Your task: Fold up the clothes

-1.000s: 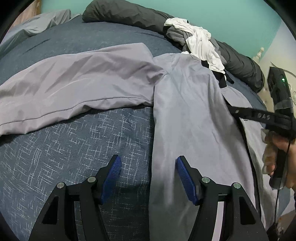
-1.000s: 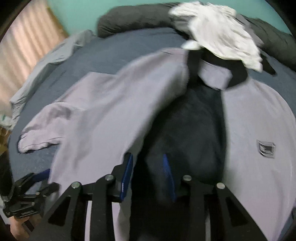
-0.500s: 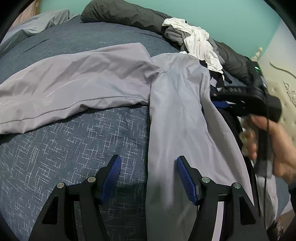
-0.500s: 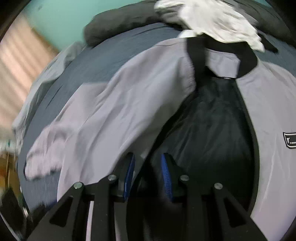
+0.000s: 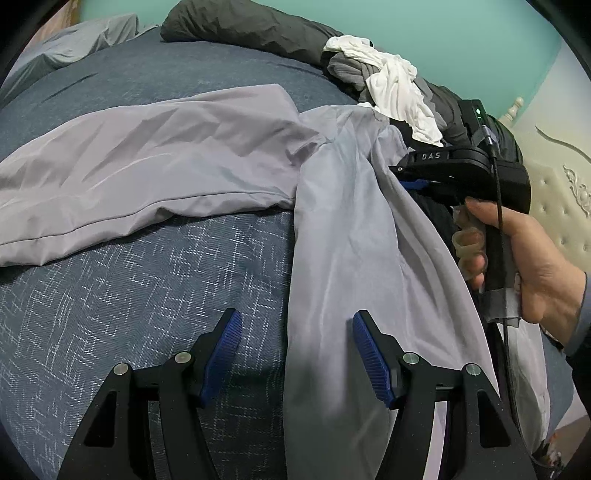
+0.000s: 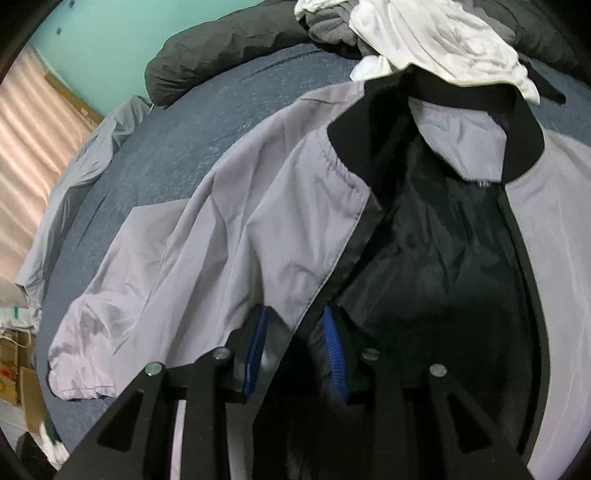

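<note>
A grey jacket (image 5: 351, 229) with black lining and collar lies open on the bed, one sleeve (image 5: 147, 166) stretched out to the left. My left gripper (image 5: 295, 354) hovers open over the jacket's lower left edge, with nothing between its pads. A hand (image 5: 535, 258) holds my right gripper (image 5: 410, 181) at the jacket's front opening. In the right wrist view its jaws (image 6: 295, 350) are closing, with the black-trimmed front edge of the jacket (image 6: 258, 229) pinched between the blue pads. That front panel rises off the bed toward the gripper.
The bed has a dark blue patterned cover (image 5: 147, 288). A pile of white and grey clothes (image 5: 391, 81) lies just beyond the jacket's collar, on a rolled dark duvet (image 5: 240, 26). A grey sheet (image 6: 74, 177) hangs over the bed's left edge. A cream headboard (image 5: 561, 192) is at right.
The right gripper moved in over the jacket's front edge and its jaws narrowed around it. The front panel now lifts toward it. The left gripper stayed still.
</note>
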Tool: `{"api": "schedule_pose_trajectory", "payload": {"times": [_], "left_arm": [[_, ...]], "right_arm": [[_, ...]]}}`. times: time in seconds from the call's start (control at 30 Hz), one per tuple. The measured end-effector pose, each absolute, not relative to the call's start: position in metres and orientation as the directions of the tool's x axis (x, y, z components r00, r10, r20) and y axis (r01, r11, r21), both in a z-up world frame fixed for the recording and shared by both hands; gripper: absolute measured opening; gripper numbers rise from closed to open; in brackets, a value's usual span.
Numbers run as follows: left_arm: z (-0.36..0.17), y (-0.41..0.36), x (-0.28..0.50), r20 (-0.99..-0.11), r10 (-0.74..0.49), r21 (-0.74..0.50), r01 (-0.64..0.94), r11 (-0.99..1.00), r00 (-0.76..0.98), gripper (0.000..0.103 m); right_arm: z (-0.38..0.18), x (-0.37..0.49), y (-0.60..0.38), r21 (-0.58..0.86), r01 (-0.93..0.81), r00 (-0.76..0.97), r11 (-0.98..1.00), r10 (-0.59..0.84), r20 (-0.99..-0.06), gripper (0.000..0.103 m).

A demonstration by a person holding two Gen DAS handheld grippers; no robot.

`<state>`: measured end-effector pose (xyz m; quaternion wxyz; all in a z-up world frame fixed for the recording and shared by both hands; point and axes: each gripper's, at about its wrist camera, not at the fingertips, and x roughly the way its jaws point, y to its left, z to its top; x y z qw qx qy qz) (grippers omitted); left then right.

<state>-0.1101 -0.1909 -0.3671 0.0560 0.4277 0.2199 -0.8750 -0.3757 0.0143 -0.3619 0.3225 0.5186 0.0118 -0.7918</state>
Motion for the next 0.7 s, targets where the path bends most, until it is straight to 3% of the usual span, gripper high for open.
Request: {"api": "schedule_pose_trajectory", "payload": {"times": [0.03, 0.13, 0.47, 0.7], "left_arm": [[-0.367, -0.191, -0.109, -0.773, 0.090, -0.337, 0.286, -0.897, -0.628, 0.067], [-0.368, -0.193, -0.109, -0.773, 0.093, -0.342, 0.289, -0.894, -0.628, 0.067], [-0.367, -0.194, -0.109, -0.774, 0.096, -0.343, 0.287, -0.894, -0.626, 0.067], [-0.366, -0.192, -0.111, -0.774, 0.099, -0.343, 0.284, -0.895, -0.625, 0.067]], "right_arm": [[-0.361, -0.375, 0.013, 0.304, 0.535, -0.260, -0.788, -0.497, -0.828, 0.011], [-0.358, -0.371, 0.011, 0.271, 0.564, -0.283, -0.780, -0.491, -0.824, 0.002], [-0.338, -0.377, 0.039, 0.210, 0.568, -0.339, -0.796, -0.459, -0.821, 0.000], [-0.334, -0.388, 0.068, -0.051, 0.597, -0.411, -0.801, -0.250, -0.877, 0.000]]}}
